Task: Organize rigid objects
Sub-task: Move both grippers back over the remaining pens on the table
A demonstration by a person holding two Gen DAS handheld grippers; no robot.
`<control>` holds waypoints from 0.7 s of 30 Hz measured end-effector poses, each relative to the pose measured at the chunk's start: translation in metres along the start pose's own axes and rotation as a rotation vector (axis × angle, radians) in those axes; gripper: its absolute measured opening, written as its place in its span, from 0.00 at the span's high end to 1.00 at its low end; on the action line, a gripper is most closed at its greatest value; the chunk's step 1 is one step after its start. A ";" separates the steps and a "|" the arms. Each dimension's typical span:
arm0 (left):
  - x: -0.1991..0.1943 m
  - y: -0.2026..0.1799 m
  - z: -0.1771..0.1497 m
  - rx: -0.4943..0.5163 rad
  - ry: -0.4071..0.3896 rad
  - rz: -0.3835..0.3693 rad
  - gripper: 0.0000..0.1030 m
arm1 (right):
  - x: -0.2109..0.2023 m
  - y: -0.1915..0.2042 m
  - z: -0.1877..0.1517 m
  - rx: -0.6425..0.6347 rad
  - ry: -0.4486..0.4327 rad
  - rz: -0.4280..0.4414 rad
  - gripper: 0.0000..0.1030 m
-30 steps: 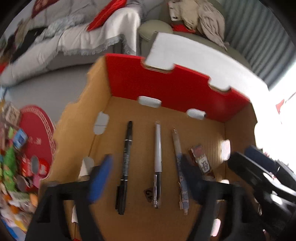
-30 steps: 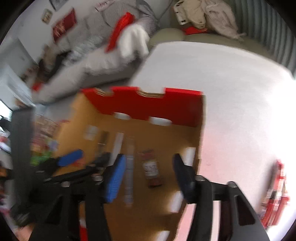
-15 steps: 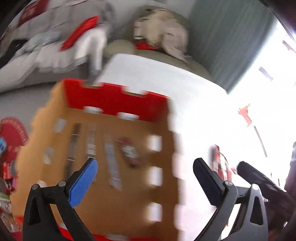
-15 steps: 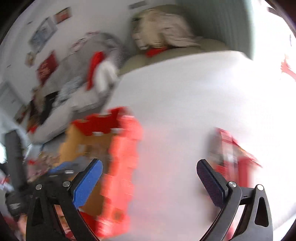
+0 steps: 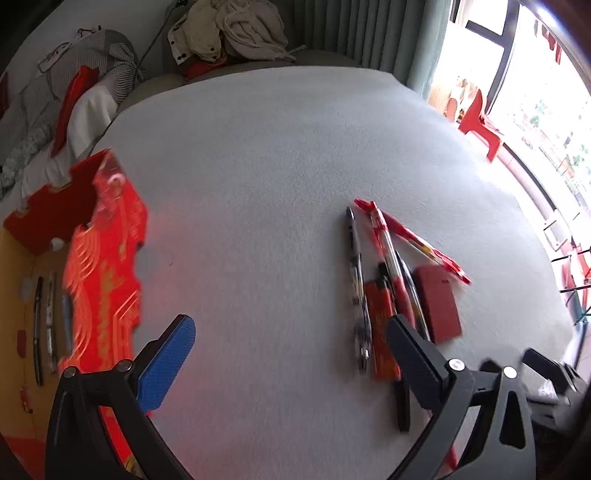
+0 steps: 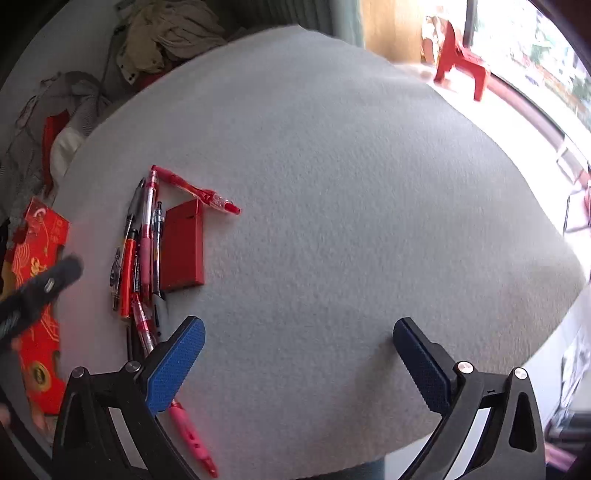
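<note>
A pile of pens (image 5: 384, 280) lies on the grey table, with a flat red case (image 5: 437, 302) and an orange lighter-like piece (image 5: 382, 332) beside them. My left gripper (image 5: 291, 354) is open and empty, with the pile at its right finger. The red and brown cardboard box (image 5: 99, 266) stands at the left, with pens lined up inside (image 5: 44, 314). In the right wrist view the same pile (image 6: 142, 243) and red case (image 6: 183, 247) lie left of my right gripper (image 6: 299, 358), which is open and empty over bare table. A pink pen (image 6: 190, 435) lies under its left finger.
The grey table (image 5: 280, 166) reaches back to a sofa with heaped clothes (image 5: 229, 29). A window and a red stool (image 6: 461, 62) are at the right. The table's near edge (image 6: 498, 376) shows by the right gripper. The left gripper's arm (image 6: 33, 291) shows at the left.
Both grippers have swung right, away from the box and over the open table. The loose pen pile has come into both views. Both have stayed open and empty.
</note>
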State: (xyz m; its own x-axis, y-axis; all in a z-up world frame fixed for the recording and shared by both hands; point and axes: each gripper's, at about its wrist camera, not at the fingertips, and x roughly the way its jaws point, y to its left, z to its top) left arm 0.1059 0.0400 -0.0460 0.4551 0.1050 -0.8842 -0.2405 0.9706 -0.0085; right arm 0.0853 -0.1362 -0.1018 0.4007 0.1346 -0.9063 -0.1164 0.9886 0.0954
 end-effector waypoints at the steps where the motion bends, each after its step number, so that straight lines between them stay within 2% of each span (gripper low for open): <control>1: 0.010 -0.003 0.005 0.003 0.014 0.019 0.00 | 0.001 0.001 0.000 -0.020 0.010 -0.008 0.00; 9: 0.066 -0.015 0.033 -0.010 0.103 0.068 0.00 | -0.001 0.018 -0.001 -0.126 0.005 -0.065 0.00; 11: 0.066 -0.009 0.033 -0.007 0.086 0.081 0.00 | 0.002 0.032 -0.001 -0.154 0.007 -0.082 0.00; 15: 0.061 0.005 0.027 0.004 0.060 0.187 0.00 | 0.008 0.040 -0.009 -0.179 -0.013 -0.093 0.00; 19: 0.060 0.009 0.017 -0.030 0.058 0.163 0.00 | 0.010 0.044 -0.014 -0.199 -0.014 -0.088 0.00; 21: 0.059 0.006 0.012 -0.032 0.033 0.162 0.00 | 0.010 0.049 -0.008 -0.222 0.031 -0.054 0.00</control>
State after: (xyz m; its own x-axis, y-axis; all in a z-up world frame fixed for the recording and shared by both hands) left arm 0.1421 0.0548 -0.0928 0.3797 0.2521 -0.8901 -0.3361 0.9340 0.1212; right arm 0.0764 -0.0875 -0.1090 0.3838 0.0768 -0.9202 -0.2945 0.9547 -0.0431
